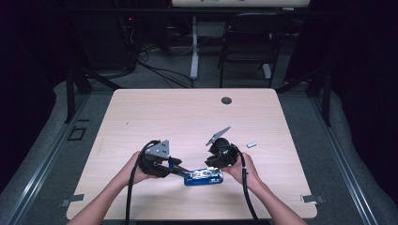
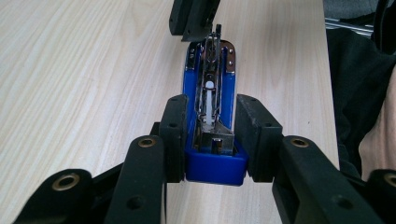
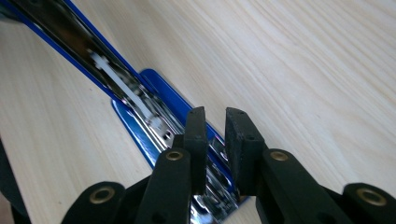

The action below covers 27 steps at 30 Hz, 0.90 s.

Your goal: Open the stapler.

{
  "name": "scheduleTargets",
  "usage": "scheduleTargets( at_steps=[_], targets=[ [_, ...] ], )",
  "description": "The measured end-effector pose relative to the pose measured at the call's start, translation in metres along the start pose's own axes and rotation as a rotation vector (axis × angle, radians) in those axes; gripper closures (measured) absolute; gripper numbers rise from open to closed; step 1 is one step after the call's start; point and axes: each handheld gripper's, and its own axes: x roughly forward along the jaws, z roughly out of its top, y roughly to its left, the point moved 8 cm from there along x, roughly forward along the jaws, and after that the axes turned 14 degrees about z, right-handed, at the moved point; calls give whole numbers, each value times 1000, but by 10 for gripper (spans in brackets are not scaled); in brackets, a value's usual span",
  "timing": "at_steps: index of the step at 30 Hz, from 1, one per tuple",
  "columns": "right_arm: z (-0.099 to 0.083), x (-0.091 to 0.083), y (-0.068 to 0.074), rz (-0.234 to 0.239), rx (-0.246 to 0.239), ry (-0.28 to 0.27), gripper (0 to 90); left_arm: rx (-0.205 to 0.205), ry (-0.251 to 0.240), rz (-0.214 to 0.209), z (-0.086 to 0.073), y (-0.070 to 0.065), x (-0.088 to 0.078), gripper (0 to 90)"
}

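Observation:
A blue stapler (image 1: 204, 177) lies hinged open on the wooden table (image 1: 187, 112), near its front edge, with its chrome staple channel (image 2: 212, 93) exposed. My left gripper (image 1: 180, 171) is shut on the stapler's blue rear end, one pad (image 2: 173, 126) on each side. My right gripper (image 1: 213, 165) hovers over the stapler's other end. In the right gripper view its jaws (image 3: 215, 114) stand a narrow gap apart above the chrome and blue parts (image 3: 140, 102), and nothing is pinched between them. The left gripper view shows those jaws (image 2: 194, 21) beyond the stapler's tip.
A small grey metal piece (image 1: 252, 145) lies on the table right of my right hand. A round cable hole (image 1: 226, 100) sits near the far edge. Beyond the table stand a black chair (image 1: 248, 42) and a white post.

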Motion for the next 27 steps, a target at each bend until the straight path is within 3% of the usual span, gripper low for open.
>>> scheduleTargets(
  at_steps=[12,15,24,27],
  targets=[
    [-19,4,-3,29,22,118,788,-2,8,-4,-2,0,0,658],
    [-26,3,-8,2,23,150,791,-3,14,-7,-2,0,0,658],
    [-27,3,-9,-1,22,154,819,-6,26,-12,-3,-2,-1,659],
    [-29,3,-9,5,21,160,823,12,56,-9,-10,-2,-1,659]
  ],
)
